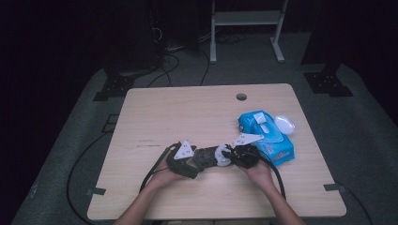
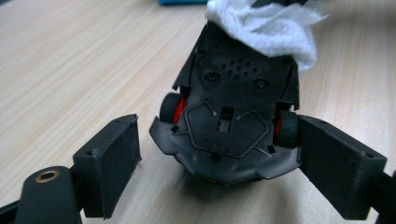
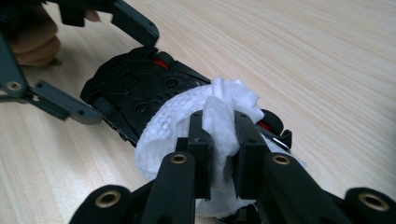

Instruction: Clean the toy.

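Toy car (image 2: 229, 126) lay belly-up on table (image 1: 187, 112). Left gripper (image 2: 219, 158) jaws stood apart either side; right gripper (image 3: 224, 140) pinched wet wipe (image 3: 219, 112) against it.

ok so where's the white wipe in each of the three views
High view: the white wipe sits low centre, between the two hands, on the black toy car.
Left gripper view: top right, draped over the car's far end.
Right gripper view: lower centre, pinched in the right tongs.
Shared landmark: the car's black underside with red wheel hubs.
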Tool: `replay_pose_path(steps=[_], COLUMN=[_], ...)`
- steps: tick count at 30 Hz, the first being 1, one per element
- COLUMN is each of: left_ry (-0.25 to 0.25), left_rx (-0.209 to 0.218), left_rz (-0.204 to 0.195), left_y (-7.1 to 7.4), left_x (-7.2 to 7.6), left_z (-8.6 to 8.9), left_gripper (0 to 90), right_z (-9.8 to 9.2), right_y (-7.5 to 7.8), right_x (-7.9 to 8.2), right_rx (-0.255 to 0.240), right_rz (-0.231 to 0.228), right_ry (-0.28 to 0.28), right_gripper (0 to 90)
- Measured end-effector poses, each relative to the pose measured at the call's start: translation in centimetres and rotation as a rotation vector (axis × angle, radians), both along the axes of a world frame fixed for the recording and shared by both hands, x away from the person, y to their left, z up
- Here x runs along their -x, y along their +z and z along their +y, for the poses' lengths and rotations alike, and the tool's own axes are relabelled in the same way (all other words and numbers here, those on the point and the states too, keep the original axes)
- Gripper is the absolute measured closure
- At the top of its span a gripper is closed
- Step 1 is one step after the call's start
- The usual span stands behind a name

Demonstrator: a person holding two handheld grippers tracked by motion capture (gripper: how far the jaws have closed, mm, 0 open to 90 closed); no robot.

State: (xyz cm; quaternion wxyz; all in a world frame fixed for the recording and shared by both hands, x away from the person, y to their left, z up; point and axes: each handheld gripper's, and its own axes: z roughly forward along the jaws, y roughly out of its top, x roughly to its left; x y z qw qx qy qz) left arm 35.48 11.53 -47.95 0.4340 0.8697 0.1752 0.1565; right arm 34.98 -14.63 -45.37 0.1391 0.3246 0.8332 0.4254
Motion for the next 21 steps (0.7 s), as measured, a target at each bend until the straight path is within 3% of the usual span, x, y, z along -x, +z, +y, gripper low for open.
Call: replay_pose_path(steps=[2,5,9,13,16,18,21], left_ry=[-0.007,-0.019,-0.022,-0.042,-0.042,-0.043,-0.047], left_rx=[-0.009,-0.062,-0.093,-0.089,-0.096,-0.094,-0.097], left_rz=[0.002,0.024,0.016,0.018,0.015,0.017,0.013], left_y=[0.0,-0.1,-0.1,-0.1,0.0,0.0,0.0], left_x=[0.0,-0.2,-0.1,0.2,0.2,0.2,0.2], left_z=[0.0,-0.3,-0.4,-0.5,-0.6,-0.4,-0.4], left_gripper=[15.8,19.7,21.3,26.4,26.5,26.5,26.5], right_z=[0.0,0.1,0.9,3.6,5.7,6.2,5.1], right_y=[0.0,0.0,0.2,0.2,0.1,0.3,0.6], right_x=[0.0,0.0,0.2,0.6,1.0,1.1,0.8], right_rx=[-0.002,-0.001,0.015,0.029,0.067,0.090,0.114], right_rz=[0.001,0.002,-0.001,-0.009,-0.034,-0.048,-0.071], right_ry=[0.003,0.004,0.027,0.100,0.152,0.157,0.121], right_gripper=[79.2,79.2,79.2,79.2,79.0,79.0,79.0])
